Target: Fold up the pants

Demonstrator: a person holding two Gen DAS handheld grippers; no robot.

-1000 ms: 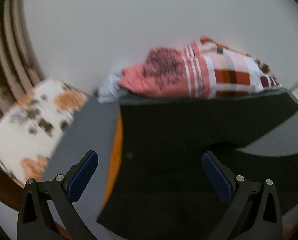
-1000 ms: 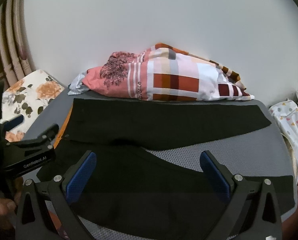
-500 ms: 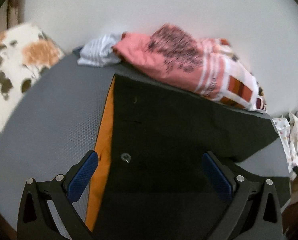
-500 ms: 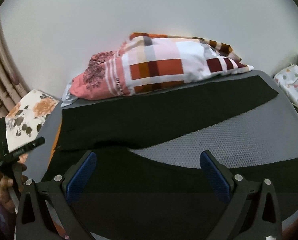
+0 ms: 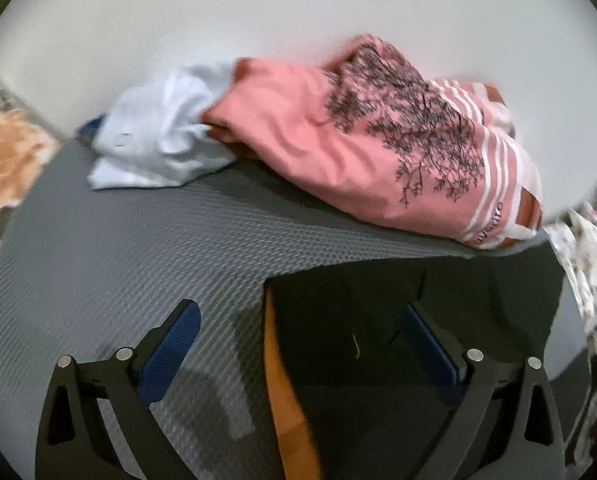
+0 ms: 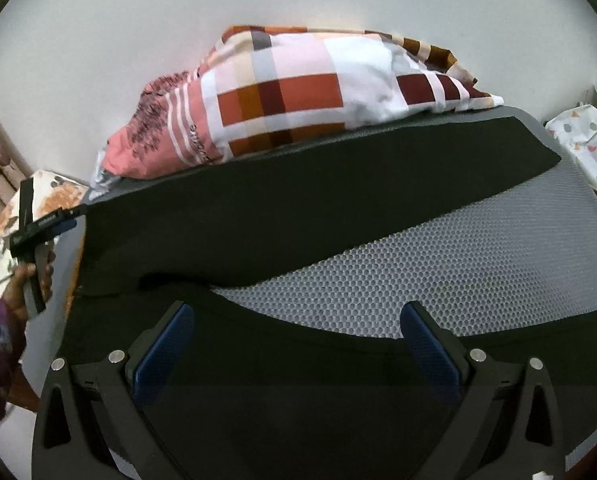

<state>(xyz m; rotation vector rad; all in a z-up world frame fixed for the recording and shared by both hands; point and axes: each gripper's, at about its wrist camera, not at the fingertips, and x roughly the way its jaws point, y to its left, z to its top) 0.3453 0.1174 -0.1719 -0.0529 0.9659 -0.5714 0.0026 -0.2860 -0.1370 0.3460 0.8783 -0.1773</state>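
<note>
Lying flat on the grey mat (image 6: 478, 264), black pants (image 6: 298, 208) spread below the checked pillow (image 6: 298, 100); left tongs (image 5: 298, 344) and right tongs (image 6: 298, 340) both gape empty over them.

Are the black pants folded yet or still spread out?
Spread out: the pants lie flat on the grey mat, both legs apart in a V.

Left gripper (image 5: 298, 344) has swung toward pants' (image 5: 398, 320) waist corner
</note>
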